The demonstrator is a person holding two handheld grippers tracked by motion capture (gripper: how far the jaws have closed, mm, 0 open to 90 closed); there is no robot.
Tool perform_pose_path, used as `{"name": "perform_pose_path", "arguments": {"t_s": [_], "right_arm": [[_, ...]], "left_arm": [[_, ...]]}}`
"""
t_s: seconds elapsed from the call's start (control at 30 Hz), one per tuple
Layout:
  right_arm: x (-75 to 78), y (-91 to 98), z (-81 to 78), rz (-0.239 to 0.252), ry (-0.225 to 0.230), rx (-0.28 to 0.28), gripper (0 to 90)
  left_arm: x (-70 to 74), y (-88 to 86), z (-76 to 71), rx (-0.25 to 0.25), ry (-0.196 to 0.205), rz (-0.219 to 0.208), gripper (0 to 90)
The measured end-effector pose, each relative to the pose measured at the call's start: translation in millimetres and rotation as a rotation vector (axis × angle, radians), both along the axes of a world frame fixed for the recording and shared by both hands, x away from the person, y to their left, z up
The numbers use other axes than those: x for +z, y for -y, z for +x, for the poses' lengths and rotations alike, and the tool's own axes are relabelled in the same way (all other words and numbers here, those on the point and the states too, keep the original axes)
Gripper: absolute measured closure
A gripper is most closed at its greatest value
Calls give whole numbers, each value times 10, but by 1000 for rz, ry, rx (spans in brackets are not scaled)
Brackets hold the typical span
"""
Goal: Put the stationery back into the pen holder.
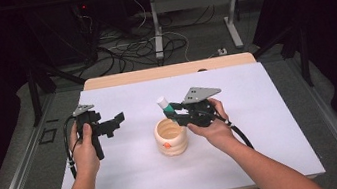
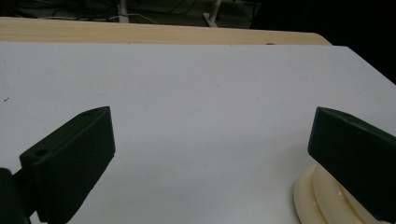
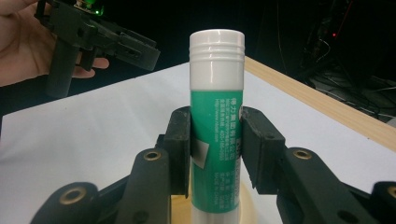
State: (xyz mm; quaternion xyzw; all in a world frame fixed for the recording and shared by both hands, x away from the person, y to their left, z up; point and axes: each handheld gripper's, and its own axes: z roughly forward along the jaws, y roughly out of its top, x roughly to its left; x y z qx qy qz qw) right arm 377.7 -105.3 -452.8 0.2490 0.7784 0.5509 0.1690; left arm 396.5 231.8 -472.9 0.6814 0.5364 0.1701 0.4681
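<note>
Up high, looking down on a white table top with a strip of light wood at its far edge. Holding the left gripper up off the white top on the left side, with the left hand wrapped round its handle and its two jaws spread wide with nothing between them. Holding the right gripper with the right hand, just above a cream ribbed pot near the middle of the table. Pinching a green and white glue stick that leans up and away over the far rim of the pot. Showing a small orange spot on the front of the pot. Next, from the left gripper view, looking along two black jaws set far apart, over bare white table top, with nothing held. Peeking out under the jaw at the right, part of the cream ribbed pot. Last, from the right gripper view, squeezing the glue stick from both sides, jaws pressed on its green middle. Standing upright there, white cap on top, white bottom end over the cream rim of the pot. Farther off at the top left, the left gripper in the left hand, jaws wide open.
</note>
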Motion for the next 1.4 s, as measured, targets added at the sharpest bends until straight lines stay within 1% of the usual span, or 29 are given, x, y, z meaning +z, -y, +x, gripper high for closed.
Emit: {"name": "perform_pose_path", "arguments": {"t_s": [0.03, 0.07, 0.13, 0.2, 0.37, 0.43, 0.5, 0.57, 0.63, 0.67, 0.73, 0.93, 0.97, 1.0, 1.03, 1.1, 1.17, 1.2, 1.23, 1.3, 1.4], "right_arm": [[-12, -6, -9, 5, -8, 1, 655], [-27, -13, -10, 7, -2, 1, 655], [-59, -25, -21, 10, -14, 4, 655], [-97, -39, -25, 1, -16, 7, 655], [-195, -79, -32, 2, -24, 8, 655], [-222, -89, -33, -13, -38, 12, 654], [-251, -103, -30, -21, -38, 18, 655], [-284, -121, -39, -14, -44, 17, 655], [-308, -125, -46, -31, -55, 27, 654], [-327, -133, -54, -23, -53, 25, 654], [-357, -135, -62, -24, -55, 31, 654], [-422, -130, -65, -58, -77, 44, 653], [-432, -134, -67, -55, -76, 41, 653], [-431, -131, -67, -67, -86, 46, 652], [-438, -136, -68, -66, -87, 42, 650], [-441, -136, -69, -75, -89, 44, 623], [-434, -137, -70, -62, -79, 39, 551], [-422, -134, -69, -65, -75, 41, 521], [-412, -132, -75, -66, -65, 40, 503], [-393, -130, -89, -64, -46, 38, 476], [-363, -114, -90, -81, -37, 33, 426]], "left_arm": [[2, -2, -1, 0, -3, -1, 6], [5, -5, -2, 0, -4, 2, 6], [5, -7, -2, -1, -5, 2, 6], [4, -6, -1, -1, -4, 2, 6], [6, -7, -1, -1, -5, 2, 6], [6, -8, -1, -1, -5, 1, 6], [7, -10, -1, -1, -4, 1, 6], [9, -11, -1, 0, -4, 2, 6], [6, -10, 0, 1, 0, -1, 6], [5, -10, 0, 2, 0, -2, 6], [6, -10, 0, 3, 1, -2, 6], [9, -11, 0, 0, -4, 2, 6], [8, -11, 0, 0, -4, 2, 6], [8, -11, 0, 0, -4, 1, 6], [7, -10, 0, 0, -4, 1, 6], [7, -10, 0, 0, -5, 2, 6], [7, -10, 0, 1, -3, 0, 6], [5, -9, 1, 3, 0, -1, 6], [10, -12, -1, 0, -4, 2, 6], [9, -10, -1, 2, 0, -1, 6], [11, -11, -2, 1, -4, 1, 6]]}}
